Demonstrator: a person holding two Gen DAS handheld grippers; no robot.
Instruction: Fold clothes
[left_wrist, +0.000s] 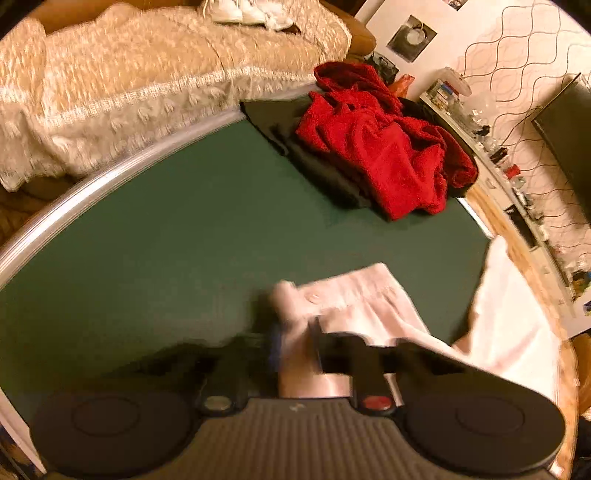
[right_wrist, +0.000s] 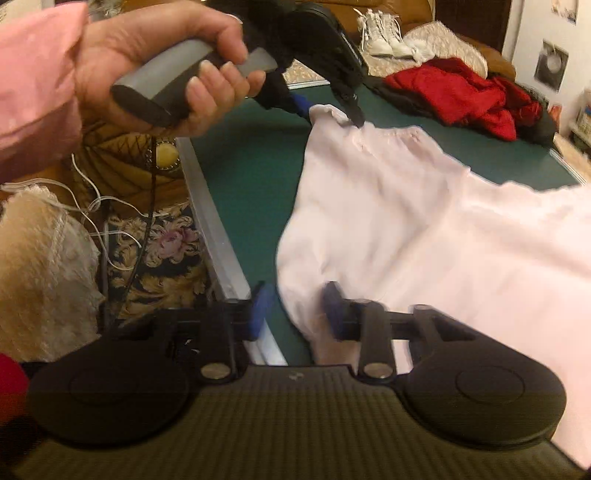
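Where tongs (right_wrist: 334, 112) pinch, pale pink garment (right_wrist: 424, 229).

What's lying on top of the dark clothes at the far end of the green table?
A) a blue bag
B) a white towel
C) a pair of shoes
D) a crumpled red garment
D: a crumpled red garment lies bunched over the dark clothes on the green table.

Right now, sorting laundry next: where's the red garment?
The red garment lies crumpled at the green table's far right corner, atop dark clothes, beyond the pink garment.
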